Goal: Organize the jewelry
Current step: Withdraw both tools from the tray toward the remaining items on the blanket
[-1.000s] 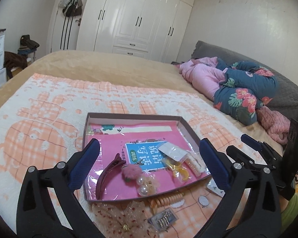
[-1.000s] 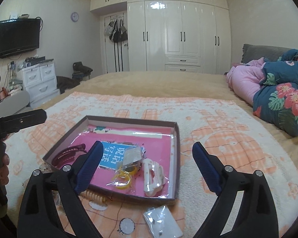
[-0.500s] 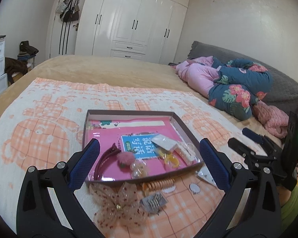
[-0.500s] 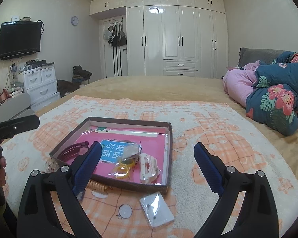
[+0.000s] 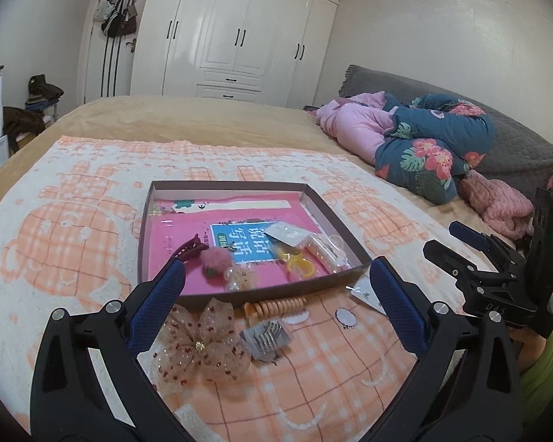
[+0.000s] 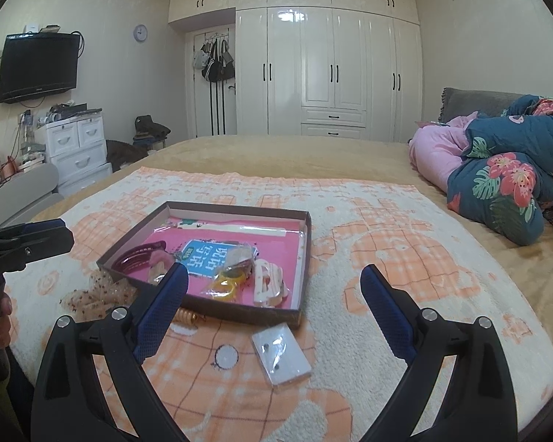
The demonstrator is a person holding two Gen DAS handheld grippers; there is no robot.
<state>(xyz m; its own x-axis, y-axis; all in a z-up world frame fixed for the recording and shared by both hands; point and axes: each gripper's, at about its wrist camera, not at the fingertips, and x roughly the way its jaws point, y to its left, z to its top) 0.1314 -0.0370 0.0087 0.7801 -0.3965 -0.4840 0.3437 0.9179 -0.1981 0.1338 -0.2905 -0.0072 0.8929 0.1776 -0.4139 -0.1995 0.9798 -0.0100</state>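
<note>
A shallow brown tray [image 5: 236,185] [image 6: 305,243] with a pink liner lies on the bed. It holds a dark red hair claw [image 5: 188,248], a pink pompom [image 5: 216,260], pearl pieces, a yellow ring pack [image 5: 298,262] and a white clip [image 6: 268,283]. In front of it lie a sheer bow [image 5: 199,346], an orange coil tie [image 5: 276,305], a pack of pins [image 5: 264,337] and an earring card [image 6: 281,357]. My left gripper [image 5: 272,294] is open above these loose items. My right gripper [image 6: 272,294] is open above the earring card.
The tray and items rest on an orange and white blanket [image 5: 73,221] over a tan bed. A pile of pink and floral bedding [image 5: 416,143] lies at the right. White wardrobes [image 6: 331,73], a drawer unit [image 6: 77,147] and a wall TV [image 6: 37,66] stand beyond.
Both grippers have pulled back and up from the tray, so the bow, coil tie, pins and earring card in front of it now show more fully. Both stay open.
</note>
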